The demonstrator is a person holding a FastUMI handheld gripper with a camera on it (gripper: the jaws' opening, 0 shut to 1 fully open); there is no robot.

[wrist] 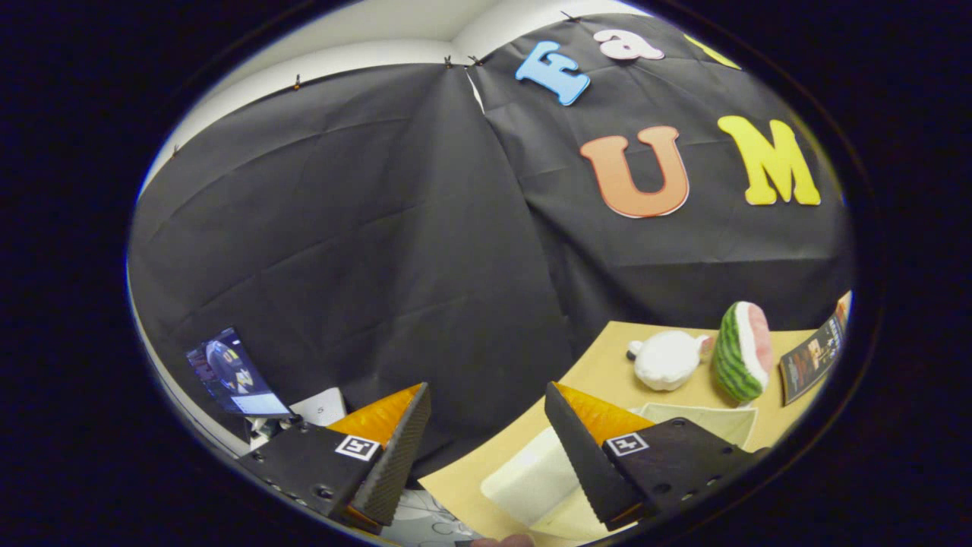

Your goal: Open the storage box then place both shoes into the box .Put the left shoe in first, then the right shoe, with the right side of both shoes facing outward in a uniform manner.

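Tan wood-coloured tabletop [607, 372] is your landmark here, and your gripper [486, 448] hangs above its near corner with the jaws spread wide and nothing between them. One finger [395, 448] sits out past the tabletop's edge, over the black cloth wall [364, 251]; the other finger [581, 456] is over the tabletop itself.

On the tabletop, directly under and just ahead of that second finger, lies a pale, translucent white plastic storage box [531, 479], of which you see the flat top surface; whether its lid is open cannot be told from this angle. Beyond it, a cream-white square piece [714, 422] rests on the tabletop, partly hidden by the gripper body.

Farther back on the tabletop, near the cloth wall, sits a white rounded plush toy [667, 359], and just beside it stands a plush watermelon slice with a green striped rind and pink flesh [743, 351]. A dark printed card [812, 358] lies at the tabletop's far side, next to the watermelon.

Off the tabletop, well apart from it past the first finger, a small lit screen [231, 374] leans tilted.
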